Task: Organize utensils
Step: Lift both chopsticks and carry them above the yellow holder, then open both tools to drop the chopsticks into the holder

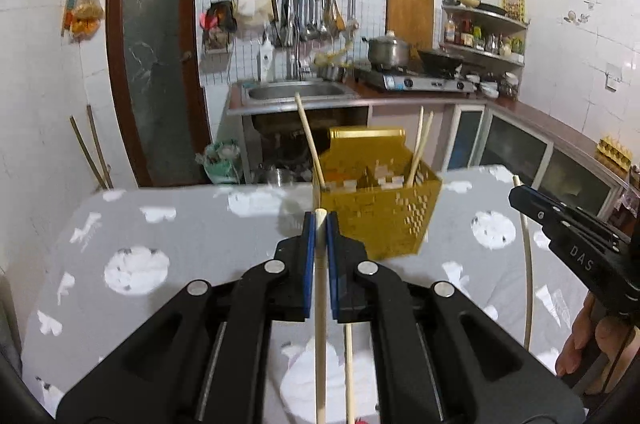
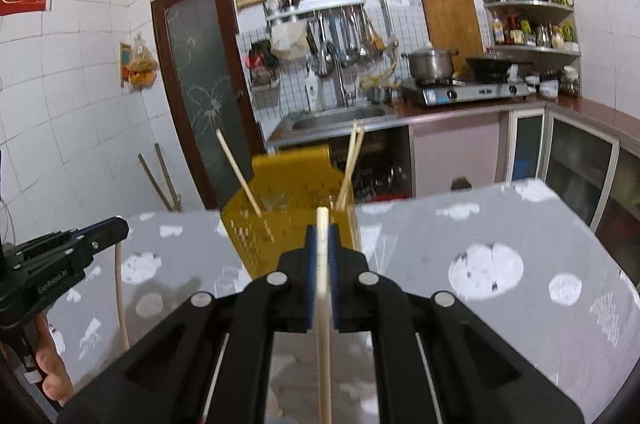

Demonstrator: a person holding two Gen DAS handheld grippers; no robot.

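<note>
The left gripper (image 1: pixel 320 224) is clamping one chopstick (image 1: pixel 320 324) upright in its jaws, and the right gripper (image 2: pixel 323 236) is pinching another chopstick (image 2: pixel 323 304) likewise. The yellow basket (image 1: pixel 380 220) is standing ahead on the patterned worktop (image 1: pixel 180 224), already holding three chopsticks. Each stick's lower tip probably needs centring over a compartment before release.

A basket (image 1: pixel 380 212) stands on the table (image 1: pixel 180 224), near its far edge. Three chopsticks (image 1: pixel 420 148) stand in the basket, one on the left side and two on the right. Behind the table is a counter with a sink (image 1: pixel 296 92), and a stove (image 1: pixel 420 80) sits to the right of the sink. A door (image 1: pixel 160 64) is left of the sink
</note>
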